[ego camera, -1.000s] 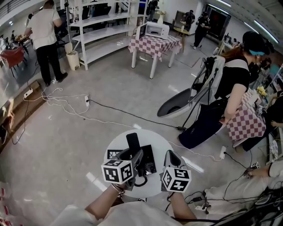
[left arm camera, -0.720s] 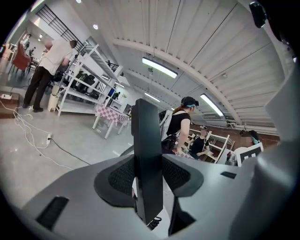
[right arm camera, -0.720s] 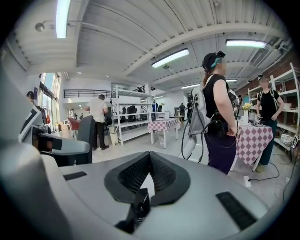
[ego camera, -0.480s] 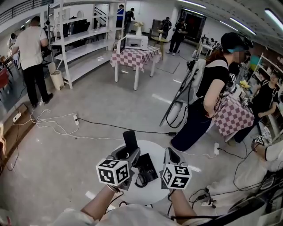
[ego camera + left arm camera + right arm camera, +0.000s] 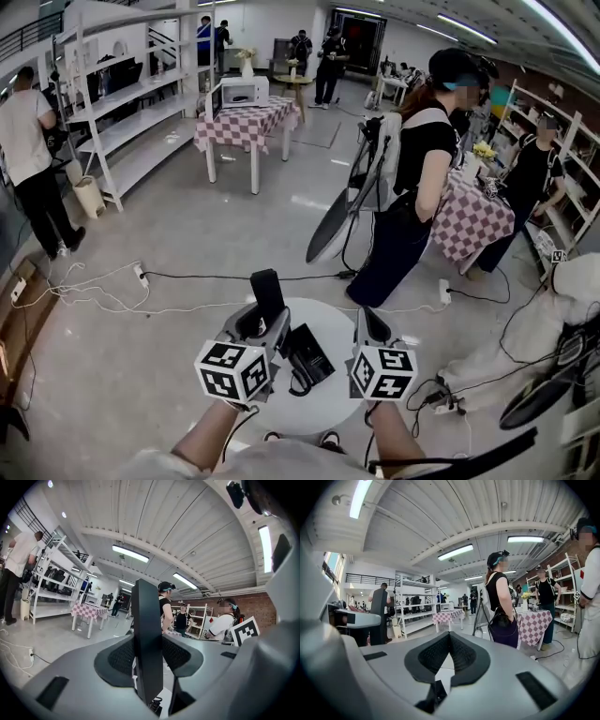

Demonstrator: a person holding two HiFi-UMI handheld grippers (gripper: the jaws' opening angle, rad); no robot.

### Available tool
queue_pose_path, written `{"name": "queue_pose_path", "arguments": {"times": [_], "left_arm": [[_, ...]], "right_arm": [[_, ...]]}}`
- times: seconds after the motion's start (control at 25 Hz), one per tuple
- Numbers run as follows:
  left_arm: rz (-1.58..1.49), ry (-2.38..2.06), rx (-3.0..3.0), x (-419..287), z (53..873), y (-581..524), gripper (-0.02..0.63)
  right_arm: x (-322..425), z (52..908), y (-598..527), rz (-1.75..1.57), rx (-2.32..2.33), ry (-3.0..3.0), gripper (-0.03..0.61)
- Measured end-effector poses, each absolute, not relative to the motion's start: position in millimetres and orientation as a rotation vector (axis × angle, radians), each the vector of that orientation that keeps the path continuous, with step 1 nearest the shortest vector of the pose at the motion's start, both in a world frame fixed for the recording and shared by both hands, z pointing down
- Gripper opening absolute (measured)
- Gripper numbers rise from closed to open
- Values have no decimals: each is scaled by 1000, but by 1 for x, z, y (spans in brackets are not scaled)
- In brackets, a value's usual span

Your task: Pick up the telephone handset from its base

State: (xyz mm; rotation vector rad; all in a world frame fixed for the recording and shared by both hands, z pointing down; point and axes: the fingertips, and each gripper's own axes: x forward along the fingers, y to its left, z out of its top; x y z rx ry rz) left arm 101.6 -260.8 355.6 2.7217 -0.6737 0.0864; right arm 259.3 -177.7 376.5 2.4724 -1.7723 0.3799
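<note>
The black telephone handset [image 5: 267, 292] stands upright between the jaws of my left gripper [image 5: 264, 317], which is shut on it. In the left gripper view the handset [image 5: 147, 658] fills the gap between the two dark pads. The black phone base [image 5: 307, 354] lies below on the small round white table [image 5: 323, 412], and its coiled cord [image 5: 298, 385] hangs by the base's near edge. My right gripper [image 5: 367, 325] hovers to the right of the base, shut and holding nothing; its pads [image 5: 433, 656] meet in the right gripper view.
A person in black [image 5: 412, 197] stands just beyond the table on the right. Cables [image 5: 187, 277] and a power strip [image 5: 450, 405] lie on the floor. Checked tables [image 5: 246, 122] and white shelving [image 5: 122, 131] stand further back.
Both grippers have risen above the table, the left one carrying the handset up and rolling a little. The head view has tilted up, so more of the room shows.
</note>
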Motion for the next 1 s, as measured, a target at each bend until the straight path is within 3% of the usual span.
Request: {"name": "queue_pose_path", "arguments": {"times": [1.0], "left_arm": [[27,-1076,2756,149,336,-229,187]], "right_arm": [[314,348,-161,246,2363,-1997,25]]}}
